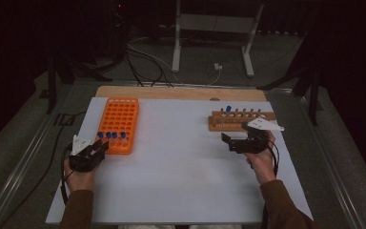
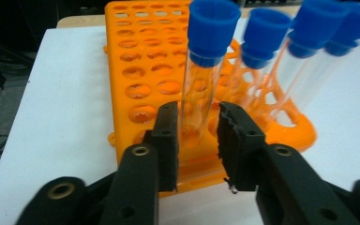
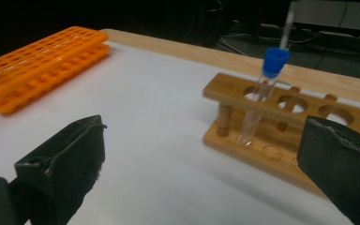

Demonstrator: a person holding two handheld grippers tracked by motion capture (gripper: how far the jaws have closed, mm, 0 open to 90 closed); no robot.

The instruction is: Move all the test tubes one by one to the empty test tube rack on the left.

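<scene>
While upright in orange rack, blue-capped tube between left gripper jaws.

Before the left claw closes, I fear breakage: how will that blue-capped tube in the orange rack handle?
The tube looks clear, thin-walled and smooth, so probably fragile, light and slippery. It stands loosely in the orange rack, so a push from the open left claw may tilt it.

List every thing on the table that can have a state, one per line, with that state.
Left gripper: jaws open around a blue-capped tube, not clamped.
Right gripper: jaws wide open, holding nothing.
Tube between the left jaws: capped, upright in the orange rack.
Orange rack: four capped tubes in its near row, other holes unfilled.
Wooden rack: one capped tube standing in it, other holes unfilled.
</scene>
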